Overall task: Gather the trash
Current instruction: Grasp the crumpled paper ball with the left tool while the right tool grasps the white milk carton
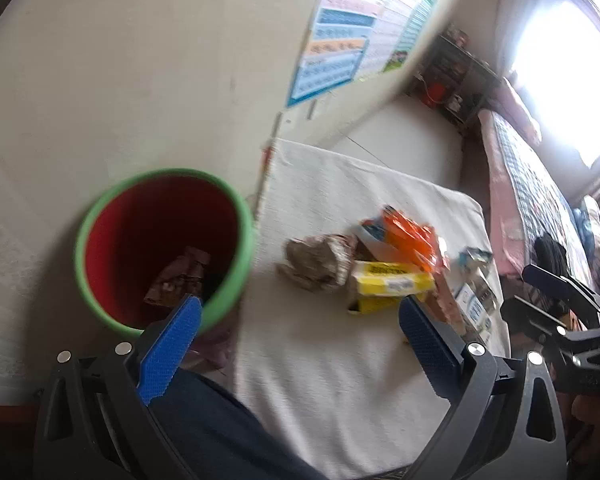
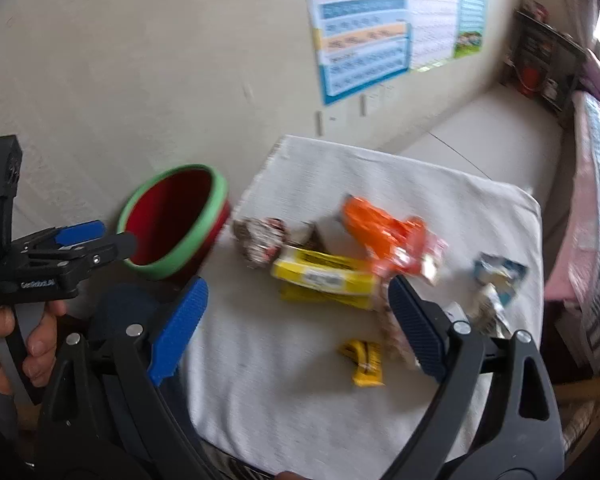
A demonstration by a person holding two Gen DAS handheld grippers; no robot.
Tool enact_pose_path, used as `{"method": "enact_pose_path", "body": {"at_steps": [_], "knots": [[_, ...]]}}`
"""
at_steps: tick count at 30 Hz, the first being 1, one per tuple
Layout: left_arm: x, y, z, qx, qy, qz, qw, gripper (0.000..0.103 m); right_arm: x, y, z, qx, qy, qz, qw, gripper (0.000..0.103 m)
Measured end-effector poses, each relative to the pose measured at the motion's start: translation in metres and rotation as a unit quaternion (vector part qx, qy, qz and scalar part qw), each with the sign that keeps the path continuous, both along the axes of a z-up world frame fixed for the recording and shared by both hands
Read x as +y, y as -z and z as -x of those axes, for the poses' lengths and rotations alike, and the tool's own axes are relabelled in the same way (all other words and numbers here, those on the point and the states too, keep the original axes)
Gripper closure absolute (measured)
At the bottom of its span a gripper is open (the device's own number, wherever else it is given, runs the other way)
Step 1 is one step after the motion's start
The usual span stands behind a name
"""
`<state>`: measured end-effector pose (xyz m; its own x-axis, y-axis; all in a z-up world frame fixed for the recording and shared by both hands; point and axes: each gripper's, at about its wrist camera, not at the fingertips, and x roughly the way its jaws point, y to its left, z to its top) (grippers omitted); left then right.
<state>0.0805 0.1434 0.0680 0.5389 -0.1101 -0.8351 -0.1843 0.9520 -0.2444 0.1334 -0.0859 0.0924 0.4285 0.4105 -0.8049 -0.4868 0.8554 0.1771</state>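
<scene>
A red bin with a green rim (image 1: 244, 240) stands on the floor left of a white cloth (image 1: 320, 380) and holds a wrapper (image 1: 180, 276). On the cloth lie a crumpled brown wrapper (image 1: 316, 260), a yellow box (image 1: 392, 284), an orange wrapper (image 1: 412, 236) and blue-white packets (image 1: 476, 300). My left gripper (image 1: 300, 302) hangs open and empty between the bin and the pile. My right gripper (image 2: 296, 284) is open and empty above the yellow box (image 2: 324, 276), with a small yellow wrapper (image 2: 364, 364) lying below it. The pictures are blurred by motion.
A hand (image 2: 4, 328) holds the left gripper's handle at the left. A dark blue trouser knee (image 1: 220, 420) sits under the left gripper. A wall with a poster (image 2: 364, 40) is behind the bin. A bed with a pink cover (image 1: 512, 208) runs along the right.
</scene>
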Motion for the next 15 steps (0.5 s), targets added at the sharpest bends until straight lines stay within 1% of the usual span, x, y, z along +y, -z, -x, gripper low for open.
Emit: {"method": "enact_pose_path", "body": {"at_steps": [6, 10, 15], "knots": [[-0.044, 0.007, -0.009, 0.011, 0.038, 0.004, 0.9992, 0.008, -0.054, 0.012, -0.004, 0.009, 0.042, 0.001, 0.999, 0.013], [-0.075, 0.014, -0.014, 0.022, 0.065, 0.002, 0.9977, 0.008, -0.082, 0.020, -0.004, 0.017, 0.062, 0.002, 0.998, 0.013], [-0.105, 0.023, -0.020, 0.036, 0.089, 0.002, 0.9954, 0.008, -0.111, 0.032, -0.003, 0.026, 0.081, 0.005, 0.996, 0.013]]}}
